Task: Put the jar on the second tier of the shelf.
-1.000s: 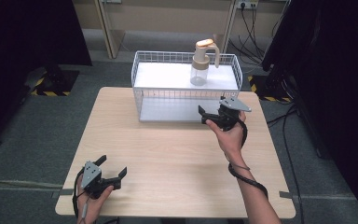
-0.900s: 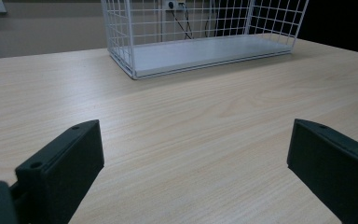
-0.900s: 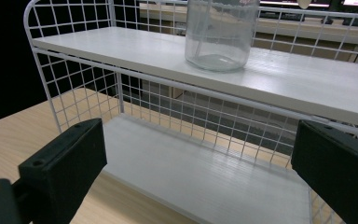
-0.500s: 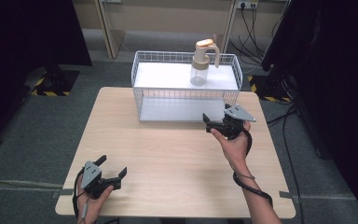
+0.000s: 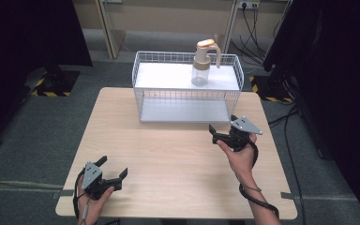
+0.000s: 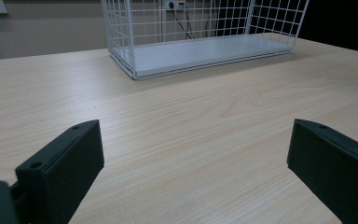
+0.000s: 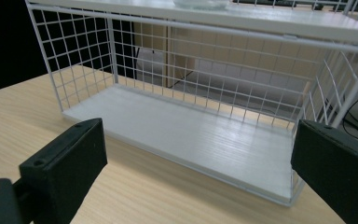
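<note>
High view looks down; gripper views sit low — sharing the wire rack.

Much of a two-tier white wire shelf rack lies beyond the frame edges.

In the right gripper view, the clear plastic bottle with a tan pump top shows merely as a sliver of base cut by the top edge, and the rack's right end runs off the picture. In the left gripper view the rack's upper tier is cropped away. In the high view the person's forearms leave the bottom edge, and the bottle's contents are too small to tell.
</note>
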Tool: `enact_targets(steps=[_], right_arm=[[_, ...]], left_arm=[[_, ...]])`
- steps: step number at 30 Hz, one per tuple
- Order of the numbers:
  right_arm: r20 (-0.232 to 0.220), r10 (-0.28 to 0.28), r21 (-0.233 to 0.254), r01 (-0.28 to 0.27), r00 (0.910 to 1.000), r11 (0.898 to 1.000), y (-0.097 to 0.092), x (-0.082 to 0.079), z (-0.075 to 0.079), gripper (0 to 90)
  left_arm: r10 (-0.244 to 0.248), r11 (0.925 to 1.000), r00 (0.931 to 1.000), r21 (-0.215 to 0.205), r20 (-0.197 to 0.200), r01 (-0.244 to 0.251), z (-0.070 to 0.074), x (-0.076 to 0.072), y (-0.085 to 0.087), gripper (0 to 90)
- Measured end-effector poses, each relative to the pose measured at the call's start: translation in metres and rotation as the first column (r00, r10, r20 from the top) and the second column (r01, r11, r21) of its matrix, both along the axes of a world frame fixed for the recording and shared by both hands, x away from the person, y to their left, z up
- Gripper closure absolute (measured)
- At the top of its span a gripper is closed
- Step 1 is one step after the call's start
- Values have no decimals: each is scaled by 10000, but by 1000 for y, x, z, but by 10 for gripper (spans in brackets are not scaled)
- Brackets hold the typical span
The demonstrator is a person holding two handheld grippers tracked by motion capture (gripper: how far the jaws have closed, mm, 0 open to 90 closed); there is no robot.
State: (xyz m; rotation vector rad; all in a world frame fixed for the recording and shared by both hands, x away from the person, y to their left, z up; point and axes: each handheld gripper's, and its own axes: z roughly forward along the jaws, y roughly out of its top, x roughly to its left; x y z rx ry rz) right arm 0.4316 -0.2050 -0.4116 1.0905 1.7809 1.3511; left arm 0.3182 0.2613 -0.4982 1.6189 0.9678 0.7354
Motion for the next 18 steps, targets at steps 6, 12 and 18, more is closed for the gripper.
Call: enact_targets(steps=[6,12,18], right_arm=[[-105,-63,56,63,9999,10000,-7,-9,-10,36],[-214,-119,74,121,9997,9999,-13,-18,-19,36],[-319,-216,110,219,9993,9997,-20,-26,-27,36]], left_arm=[[-1,10000,10000,12,-12,1,0,0,0,31],[5,10000,10000,38,0,-5,0,0,-1,31],[-5,10000,10000,26,-9,5,0,0,-1,31]])
